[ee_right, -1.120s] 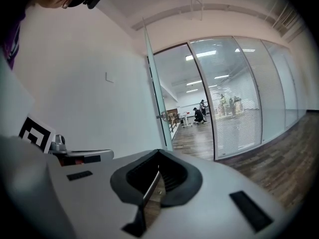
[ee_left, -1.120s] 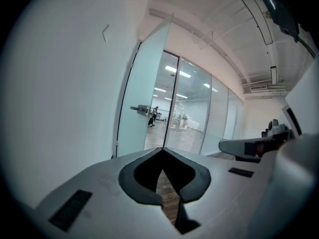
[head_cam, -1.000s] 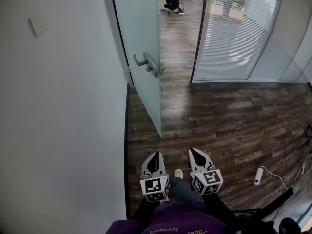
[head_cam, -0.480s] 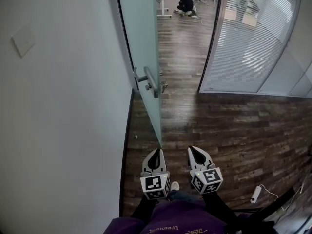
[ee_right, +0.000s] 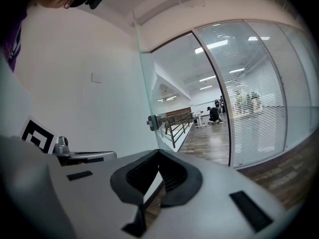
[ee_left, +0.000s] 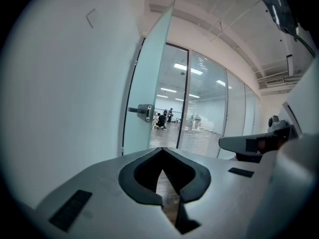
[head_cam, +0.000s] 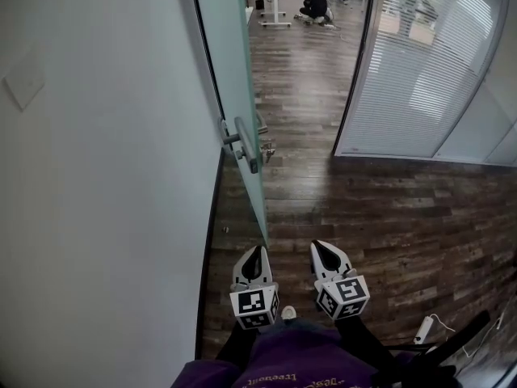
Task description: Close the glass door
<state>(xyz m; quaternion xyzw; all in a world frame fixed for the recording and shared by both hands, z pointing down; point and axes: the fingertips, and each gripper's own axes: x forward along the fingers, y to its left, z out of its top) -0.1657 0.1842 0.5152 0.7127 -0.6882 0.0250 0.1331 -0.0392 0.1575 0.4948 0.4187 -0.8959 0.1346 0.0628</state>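
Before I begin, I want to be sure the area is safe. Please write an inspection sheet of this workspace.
Surface: dark wooden floor.
Job's things: frosted glass door open, edge toward the person; handle untouched.
Clutter: one tiny object beside the door's foot, too small to tell.
Grippers: left gripper and right gripper shut, empty, short of the door.
Cables: white cable with plug block on the floor, right.
Surroundings: white wall left, glass partition with blinds right, crouching person beyond the doorway.
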